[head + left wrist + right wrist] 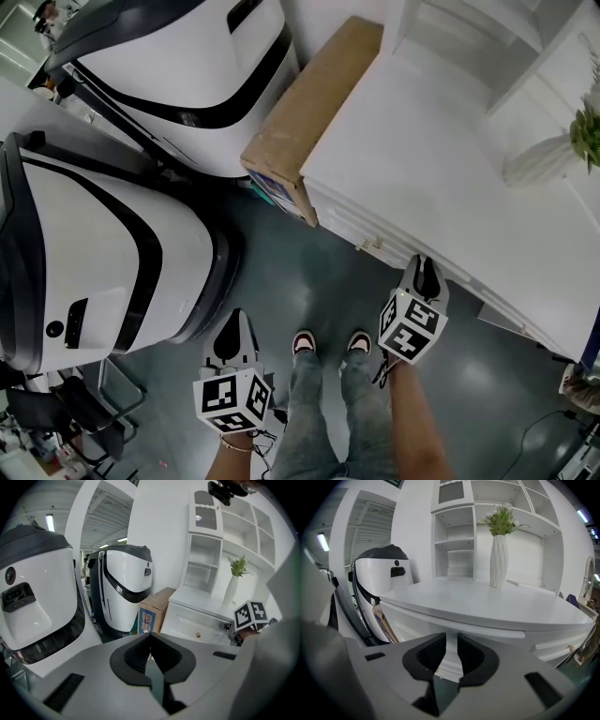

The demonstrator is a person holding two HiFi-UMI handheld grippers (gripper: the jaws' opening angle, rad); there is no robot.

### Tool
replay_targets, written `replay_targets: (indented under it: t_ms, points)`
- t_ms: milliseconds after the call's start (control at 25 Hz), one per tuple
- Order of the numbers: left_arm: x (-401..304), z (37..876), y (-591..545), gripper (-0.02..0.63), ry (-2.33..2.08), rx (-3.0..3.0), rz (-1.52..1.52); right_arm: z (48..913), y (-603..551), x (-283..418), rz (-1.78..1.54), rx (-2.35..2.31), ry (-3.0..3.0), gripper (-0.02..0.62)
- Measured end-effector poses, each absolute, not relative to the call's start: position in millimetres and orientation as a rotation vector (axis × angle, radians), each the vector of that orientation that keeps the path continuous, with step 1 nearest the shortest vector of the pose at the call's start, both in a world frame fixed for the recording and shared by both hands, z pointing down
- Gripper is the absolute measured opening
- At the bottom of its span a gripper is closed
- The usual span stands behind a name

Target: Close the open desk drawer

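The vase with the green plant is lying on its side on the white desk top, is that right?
Not quite. The vase with the green plant stands upright on the white desk top, not on its side. The right gripper view shows it plainly.

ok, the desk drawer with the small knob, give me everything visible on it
The drawer is white, looks like painted wood, with a recessed panel front and one small brass-coloured knob at its centre. It sits level right under the desk top, at the end beside the cardboard box, its front seemingly slightly proud of the top's edge. The right gripper points at the front, jaws apart; contact can't be told.
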State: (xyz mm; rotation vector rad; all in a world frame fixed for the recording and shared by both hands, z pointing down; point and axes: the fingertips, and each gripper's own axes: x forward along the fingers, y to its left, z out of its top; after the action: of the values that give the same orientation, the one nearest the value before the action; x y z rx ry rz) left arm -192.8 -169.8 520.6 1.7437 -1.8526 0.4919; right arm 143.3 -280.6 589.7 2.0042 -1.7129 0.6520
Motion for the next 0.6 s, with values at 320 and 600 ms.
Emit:
replay_targets:
  t_ms: [320,600]
  points:
    - [-194.5,513.7,-160.5,0.014,-1.86,1.756,0.489,589.9,-282.3,142.0,0.63,1.993,-1.729,0.099]
    - [-193.0,510.7,-148.5,0.014,-1.834,1.774,0.481,567.9,-266.7,127.2,0.581,1.978,-1.787,0.109]
